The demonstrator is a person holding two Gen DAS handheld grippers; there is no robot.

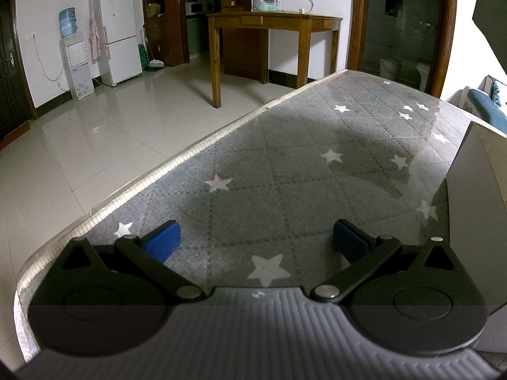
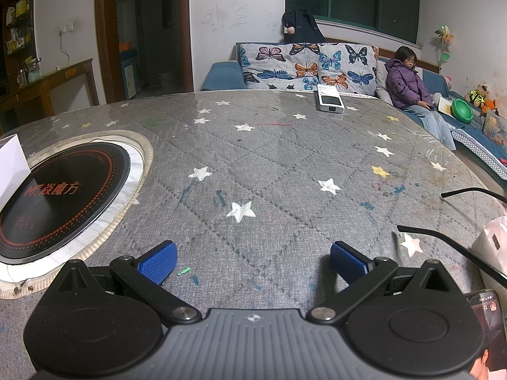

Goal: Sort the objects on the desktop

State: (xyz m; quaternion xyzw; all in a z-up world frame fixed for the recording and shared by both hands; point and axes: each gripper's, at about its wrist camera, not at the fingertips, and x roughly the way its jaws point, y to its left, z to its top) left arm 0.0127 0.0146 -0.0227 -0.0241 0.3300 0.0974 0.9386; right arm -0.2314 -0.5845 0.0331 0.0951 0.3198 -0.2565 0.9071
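Observation:
My left gripper (image 1: 256,237) is open and empty above the grey star-patterned table cover (image 1: 285,164). A grey box (image 1: 478,190) stands at its right. My right gripper (image 2: 253,261) is open and empty over the same cover (image 2: 269,158). Black glasses (image 2: 450,240) lie at its right, their arms pointing left. A phone (image 2: 488,326) with a lit screen lies at the lower right. A pinkish-white packet (image 2: 492,247) lies behind the glasses. A white device (image 2: 330,98) lies at the far edge. A white box (image 2: 11,167) stands at the left.
A round black induction hob (image 2: 60,190) is set into the table at the left. The table's left edge (image 1: 158,171) drops to a tiled floor. A child (image 2: 412,88) sits on a sofa beyond the far edge. A wooden side table (image 1: 272,22) stands behind.

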